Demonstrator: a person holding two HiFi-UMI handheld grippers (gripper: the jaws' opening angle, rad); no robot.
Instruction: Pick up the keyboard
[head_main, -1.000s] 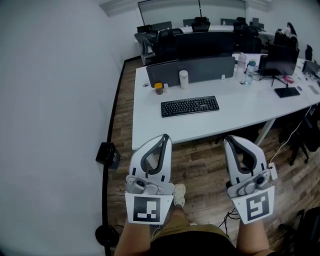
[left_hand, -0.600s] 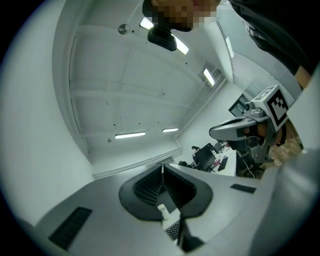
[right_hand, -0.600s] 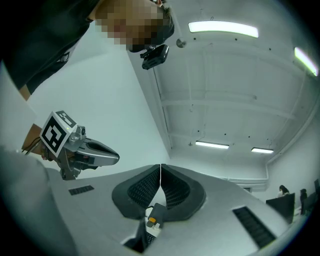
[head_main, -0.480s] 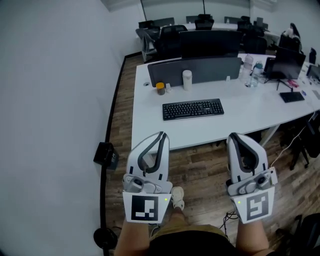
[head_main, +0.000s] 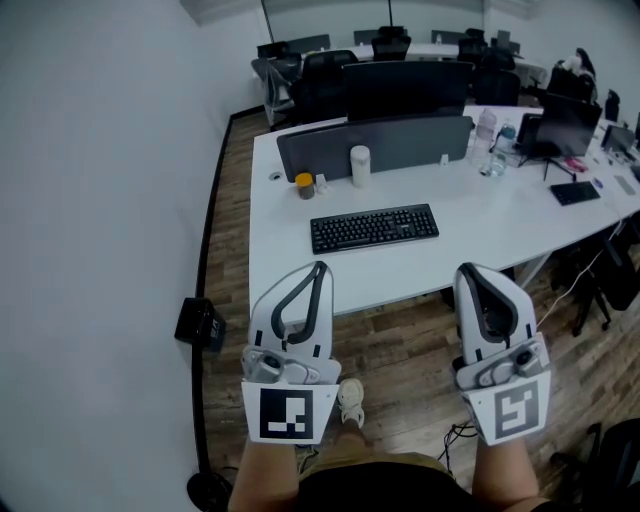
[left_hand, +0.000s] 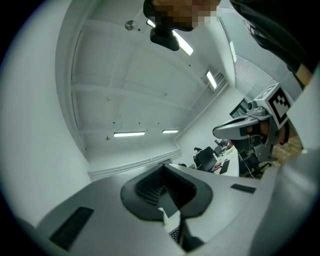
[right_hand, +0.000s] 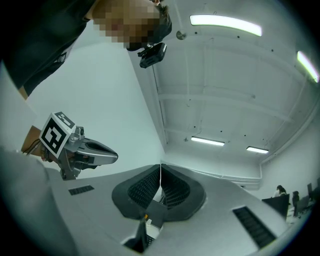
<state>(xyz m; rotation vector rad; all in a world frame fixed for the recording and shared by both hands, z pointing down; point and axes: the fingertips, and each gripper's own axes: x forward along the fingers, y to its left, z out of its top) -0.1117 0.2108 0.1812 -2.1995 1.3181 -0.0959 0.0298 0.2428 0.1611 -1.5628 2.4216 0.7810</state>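
- The keyboard (head_main: 374, 228) lies flat on the white desk (head_main: 480, 215), near its near edge and closer to the left corner than the right. Its long side runs along that edge, and nothing touches it.
- The left gripper (head_main: 319, 270) is clenched, pads pressed together with nothing between them. It is held over the wood floor, just short of the desk's near edge, tip towards the desk.
- The right gripper (head_main: 470, 272) is the same: jaws closed on nothing, also short of the near edge and well apart from the keyboard.
- Neither gripper is over the desk top – both are off to the keyboard's near side, one towards each end of it.
- Behind the keyboard, in front of the grey divider (head_main: 375, 145) at the far edge, stand a white cup (head_main: 360, 166) and, to its left, a small amber jar (head_main: 304, 186).
- Towards the right end of the desk are bottles (head_main: 487, 128) and a flat black pad (head_main: 574, 192) (too small to say what kind).
- A black box (head_main: 200, 323) sits on the floor by the wall, left of the desk.
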